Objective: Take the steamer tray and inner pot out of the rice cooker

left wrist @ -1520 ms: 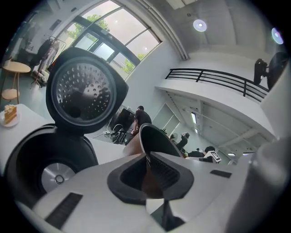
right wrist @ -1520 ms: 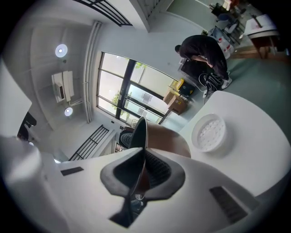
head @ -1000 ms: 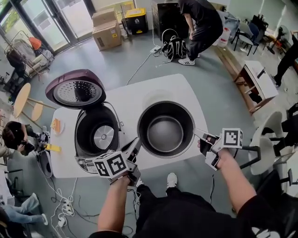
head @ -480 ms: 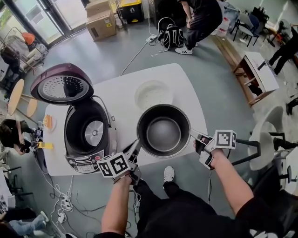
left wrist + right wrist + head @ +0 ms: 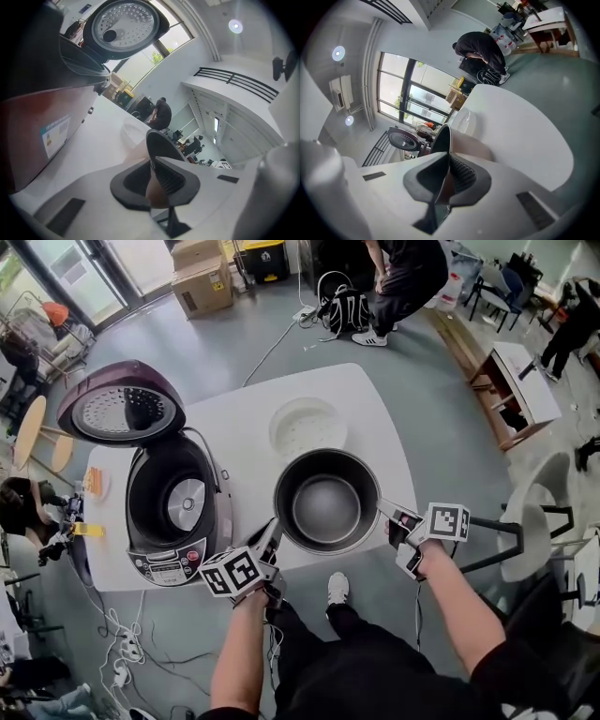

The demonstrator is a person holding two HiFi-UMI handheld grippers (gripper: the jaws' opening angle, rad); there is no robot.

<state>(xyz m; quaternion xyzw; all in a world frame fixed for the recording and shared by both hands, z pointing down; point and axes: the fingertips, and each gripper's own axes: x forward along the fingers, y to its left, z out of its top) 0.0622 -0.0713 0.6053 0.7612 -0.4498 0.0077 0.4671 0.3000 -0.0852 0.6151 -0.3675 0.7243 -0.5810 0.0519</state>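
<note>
The biggest thing here is the white table (image 5: 375, 418), with people standing around it in the room. On its left side sits the rice cooker (image 5: 178, 512), with its purple lid (image 5: 122, 413) flipped up and its inside empty. Next to it, on the right, is the inner pot (image 5: 326, 502), a round dark metal bowl with nothing in it. It is already out of the cooker and low over the near part of the table; I cannot tell if its bottom touches the top yet. Just behind the pot lies the steamer tray (image 5: 307, 427), white and shallow, flat on the table, so it is out too. The left gripper (image 5: 273, 534) is pinched tight on the pot's thin rim on the near left side, and the right gripper (image 5: 390, 515) is pinched tight on the rim on the right side. I think the pot is stiff and smooth and a bit heavy, so it could slip or tip if only one side were held. The rim is the only good place to grab, with one grip on each side to keep it level. The tray looks light and thin, and its edge would be the place to hold it.
</note>
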